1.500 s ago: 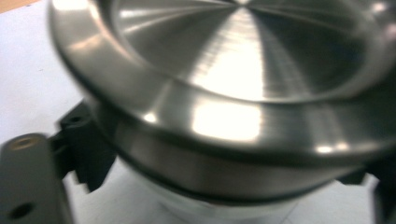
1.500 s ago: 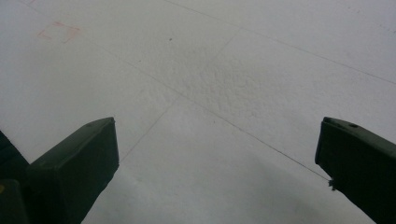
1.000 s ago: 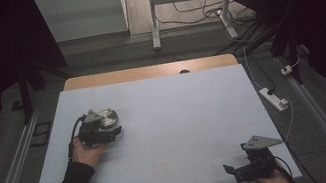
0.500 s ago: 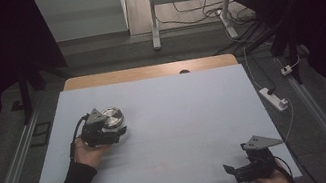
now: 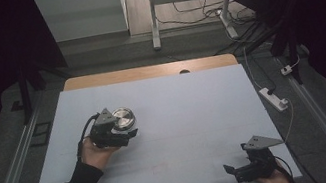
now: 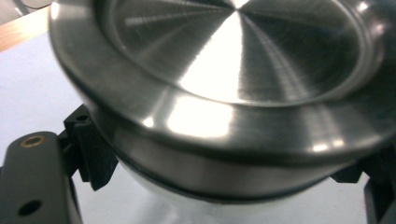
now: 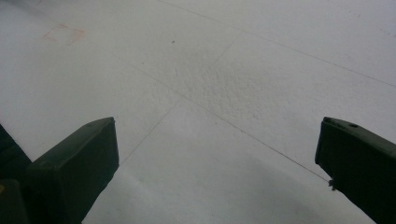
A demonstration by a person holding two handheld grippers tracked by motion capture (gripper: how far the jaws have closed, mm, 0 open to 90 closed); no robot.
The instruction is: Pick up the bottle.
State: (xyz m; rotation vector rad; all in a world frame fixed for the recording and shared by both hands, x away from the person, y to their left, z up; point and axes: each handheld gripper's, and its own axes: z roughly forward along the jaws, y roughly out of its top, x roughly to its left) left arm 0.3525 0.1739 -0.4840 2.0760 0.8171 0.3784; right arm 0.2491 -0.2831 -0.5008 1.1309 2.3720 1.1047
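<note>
Left gripper (image 5: 128, 134) clenched on a round steel container (image 5: 122, 118), jaws pressed against its sides below the wide shiny rim (image 6: 201, 116); held over the left half of the white table (image 5: 195, 111), nearer the left edge than the middle. Right gripper (image 5: 230, 170) released, jaws spread wide with bare tabletop between them, low at the near right corner, well apart from the container

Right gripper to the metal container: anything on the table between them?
Nothing: the high view shows bare table between the right gripper and the metal container.
</note>
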